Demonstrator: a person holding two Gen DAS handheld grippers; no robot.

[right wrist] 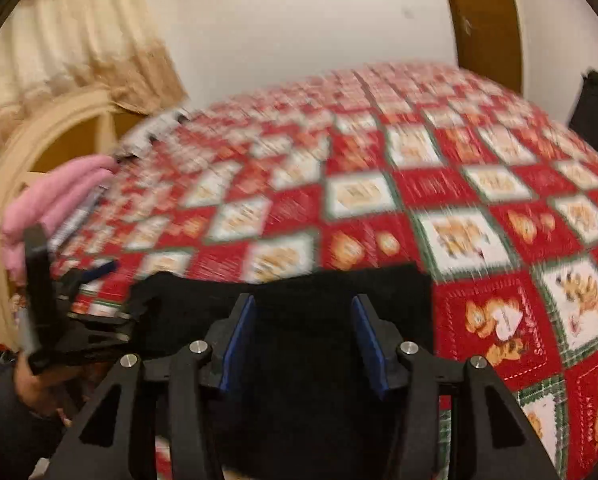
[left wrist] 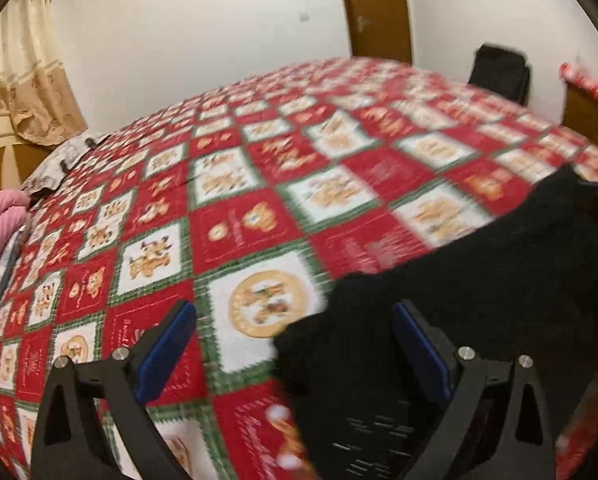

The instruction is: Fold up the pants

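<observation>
- Left claw (left wrist: 295, 344): fingers spread wide, gripping nothing.
- Right claw (right wrist: 303, 340): fingers apart, over the pants (right wrist: 299, 304).
- Pants: black, lower right of the left view, on the bed (left wrist: 259, 184).

1. Right gripper (right wrist: 303, 340): blue-padded fingers (right wrist: 235, 340) spread apart, nothing between them; black pants (right wrist: 299, 304) lie directly underneath.
2. Pants sit on the near part of the red/white/green checkered bedspread (right wrist: 479, 208), far edge roughly straight.
3. Left gripper (right wrist: 95, 280) at frame left, near the pants' left end; contact not discernible, jaw state unreadable from this angle.
4. Pink cloth (right wrist: 55, 204) at the bed's left edge.
5. Cream curtain (right wrist: 71, 40) upper left; brown wooden post (right wrist: 483, 20) against the white wall.
6. Heavy motion blur.
</observation>
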